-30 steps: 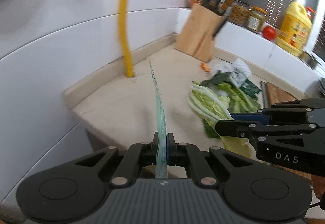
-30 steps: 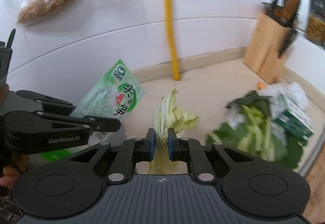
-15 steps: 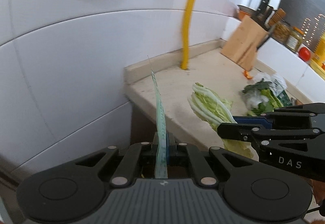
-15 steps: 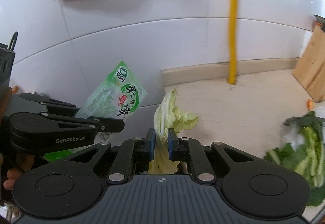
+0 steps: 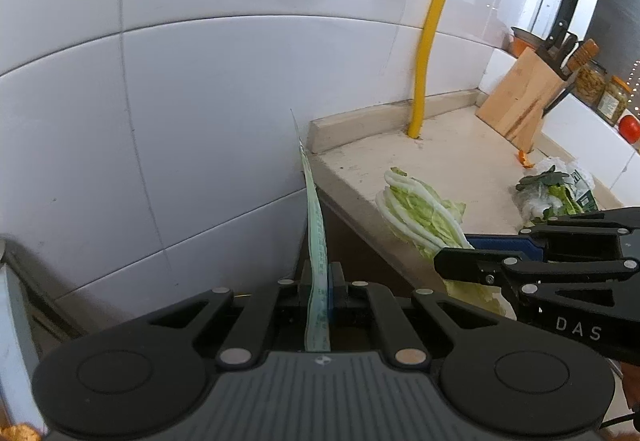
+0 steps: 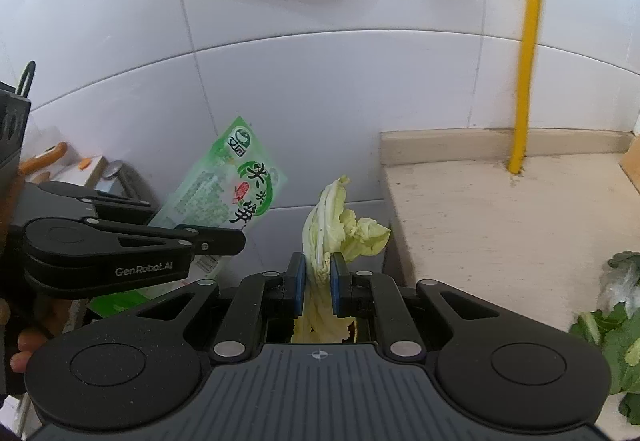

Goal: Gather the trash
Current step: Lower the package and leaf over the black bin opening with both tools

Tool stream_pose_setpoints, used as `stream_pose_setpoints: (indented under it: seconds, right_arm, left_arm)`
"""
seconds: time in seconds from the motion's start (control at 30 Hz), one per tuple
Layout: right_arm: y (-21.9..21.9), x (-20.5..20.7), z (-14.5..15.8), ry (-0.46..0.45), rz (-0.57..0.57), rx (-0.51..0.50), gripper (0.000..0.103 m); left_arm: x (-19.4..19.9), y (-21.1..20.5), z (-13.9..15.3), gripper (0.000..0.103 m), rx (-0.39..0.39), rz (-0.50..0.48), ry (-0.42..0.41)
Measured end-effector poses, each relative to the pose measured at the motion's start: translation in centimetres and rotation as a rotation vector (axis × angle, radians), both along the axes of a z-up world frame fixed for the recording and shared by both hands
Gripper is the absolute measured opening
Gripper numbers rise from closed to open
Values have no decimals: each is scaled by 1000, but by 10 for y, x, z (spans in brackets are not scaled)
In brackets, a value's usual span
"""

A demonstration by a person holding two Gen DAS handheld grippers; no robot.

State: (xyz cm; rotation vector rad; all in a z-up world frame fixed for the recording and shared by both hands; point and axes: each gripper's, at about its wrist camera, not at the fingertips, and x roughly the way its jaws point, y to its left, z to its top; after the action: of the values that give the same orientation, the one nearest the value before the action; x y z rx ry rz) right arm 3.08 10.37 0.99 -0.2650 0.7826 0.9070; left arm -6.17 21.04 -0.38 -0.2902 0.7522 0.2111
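White wall tiles and a beige counter (image 5: 452,165) fill both views. Nearest, the left gripper (image 5: 319,283) is pinched fully closed on a green printed wrapper (image 5: 316,225), seen edge-on and rising toward 12 o'clock; in the right wrist view its flat face shows white and red print. The right gripper (image 6: 317,283) is narrowly parted, clamping a pale yellow-green cabbage leaf (image 6: 340,229) that stands upright, its crumpled tip at 1 o'clock. Farther, at 3 o'clock, more greens (image 5: 554,191) lie on the counter, beyond them a knife block (image 5: 524,99).
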Motion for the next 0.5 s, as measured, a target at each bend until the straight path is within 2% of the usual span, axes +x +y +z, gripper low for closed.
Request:
stream_pose_setpoints:
  seconds: [0.5]
  right_arm:
    - [11, -11, -1, 4, 32, -18, 17]
  left_arm:
    - [-18, 10, -6, 1, 3, 51, -14]
